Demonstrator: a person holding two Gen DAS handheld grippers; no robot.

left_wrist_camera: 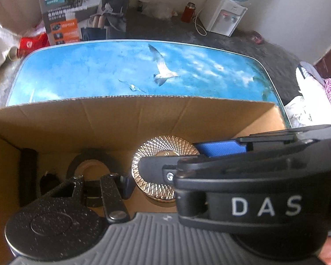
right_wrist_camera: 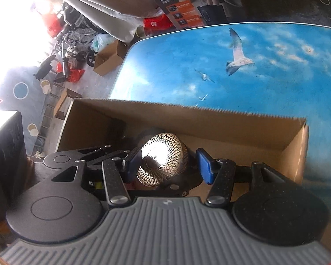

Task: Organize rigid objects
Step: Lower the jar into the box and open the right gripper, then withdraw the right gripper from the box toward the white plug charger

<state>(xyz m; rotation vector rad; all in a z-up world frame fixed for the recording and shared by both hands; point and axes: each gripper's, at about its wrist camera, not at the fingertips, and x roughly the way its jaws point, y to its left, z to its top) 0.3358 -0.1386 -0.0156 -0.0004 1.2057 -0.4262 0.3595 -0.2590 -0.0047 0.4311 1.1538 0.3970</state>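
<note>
An open cardboard box (left_wrist_camera: 121, 119) stands on the sky-print table (left_wrist_camera: 99, 72). Inside lie a round gold patterned tin (left_wrist_camera: 158, 154), a black tape roll (left_wrist_camera: 88, 161) and a dark cylinder (left_wrist_camera: 28, 172) at the left. In the right wrist view my right gripper (right_wrist_camera: 168, 165) hangs over the box (right_wrist_camera: 231, 132) with its blue pads (right_wrist_camera: 204, 165) spread either side of the gold tin (right_wrist_camera: 163, 159), not pressing it. In the left wrist view the right gripper's body (left_wrist_camera: 253, 187) crosses in front and hides my left gripper's right finger; only the left pad (left_wrist_camera: 128, 185) shows.
A Philips carton (left_wrist_camera: 77, 11) stands beyond the table's far edge. A white water dispenser (left_wrist_camera: 225, 15) and a red flask (left_wrist_camera: 188, 12) are on the floor behind. Cardboard boxes (right_wrist_camera: 108, 59) and clutter lie on the floor at the left.
</note>
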